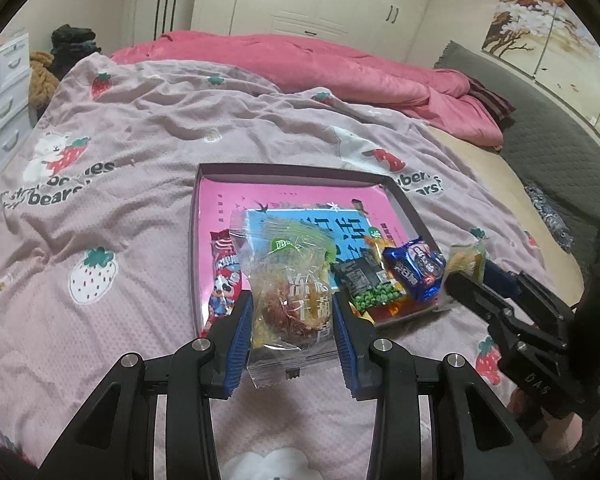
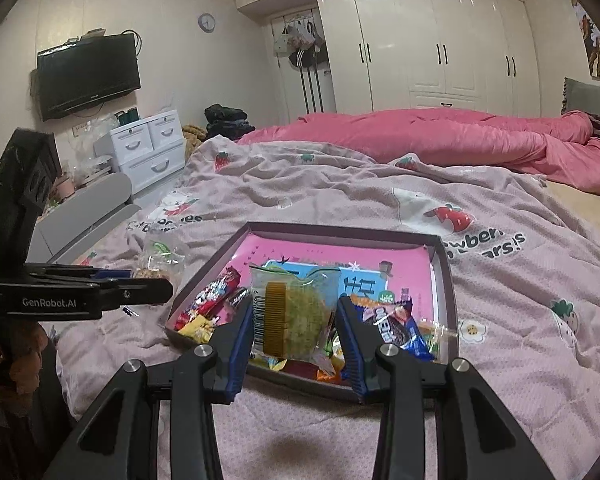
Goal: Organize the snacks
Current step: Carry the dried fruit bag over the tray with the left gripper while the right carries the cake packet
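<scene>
Left wrist view: the left gripper (image 1: 294, 320) is clamped on a clear dried-fruit packet (image 1: 290, 292), above the near edge of the shallow box (image 1: 300, 170) on the bedspread (image 1: 140, 140). Right wrist view: the right gripper (image 2: 296, 332) grips a clear-wrapped green pastry (image 2: 296, 316) over the box's (image 2: 340, 230) near edge.

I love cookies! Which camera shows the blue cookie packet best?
The left wrist view: the blue cookie packet lies whole and unblocked in the tray. In the right wrist view, the right claw partly hides it.
</scene>
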### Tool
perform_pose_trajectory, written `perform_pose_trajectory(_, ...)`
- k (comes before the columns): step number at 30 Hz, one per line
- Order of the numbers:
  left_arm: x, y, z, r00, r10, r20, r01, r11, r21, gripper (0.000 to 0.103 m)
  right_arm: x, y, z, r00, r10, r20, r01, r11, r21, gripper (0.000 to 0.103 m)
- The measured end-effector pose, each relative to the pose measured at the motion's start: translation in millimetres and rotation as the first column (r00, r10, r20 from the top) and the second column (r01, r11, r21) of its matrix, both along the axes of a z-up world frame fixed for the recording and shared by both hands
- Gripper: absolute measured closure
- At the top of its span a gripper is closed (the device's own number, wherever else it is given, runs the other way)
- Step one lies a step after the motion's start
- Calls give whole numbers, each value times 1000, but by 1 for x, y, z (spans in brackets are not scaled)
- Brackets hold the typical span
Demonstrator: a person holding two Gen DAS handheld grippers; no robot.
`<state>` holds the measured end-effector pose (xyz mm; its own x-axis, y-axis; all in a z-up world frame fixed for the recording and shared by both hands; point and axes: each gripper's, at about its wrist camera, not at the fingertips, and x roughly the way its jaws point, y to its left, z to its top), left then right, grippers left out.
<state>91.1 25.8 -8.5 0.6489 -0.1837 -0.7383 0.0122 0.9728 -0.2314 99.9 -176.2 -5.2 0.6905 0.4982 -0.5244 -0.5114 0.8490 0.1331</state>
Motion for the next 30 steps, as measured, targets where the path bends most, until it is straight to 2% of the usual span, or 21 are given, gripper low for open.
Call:
perform_pose_trajectory(17, 14, 18, 3, 998, 51, 37, -51, 999, -6, 63, 21, -7, 8, 999, -40, 25, 39, 999, 32, 62)
perform_pose_trajectory(30, 33, 6, -19, 1000, 24, 15, -24, 1000, 20, 63, 37, -1, -3, 999, -42, -7, 42, 999, 30, 62)
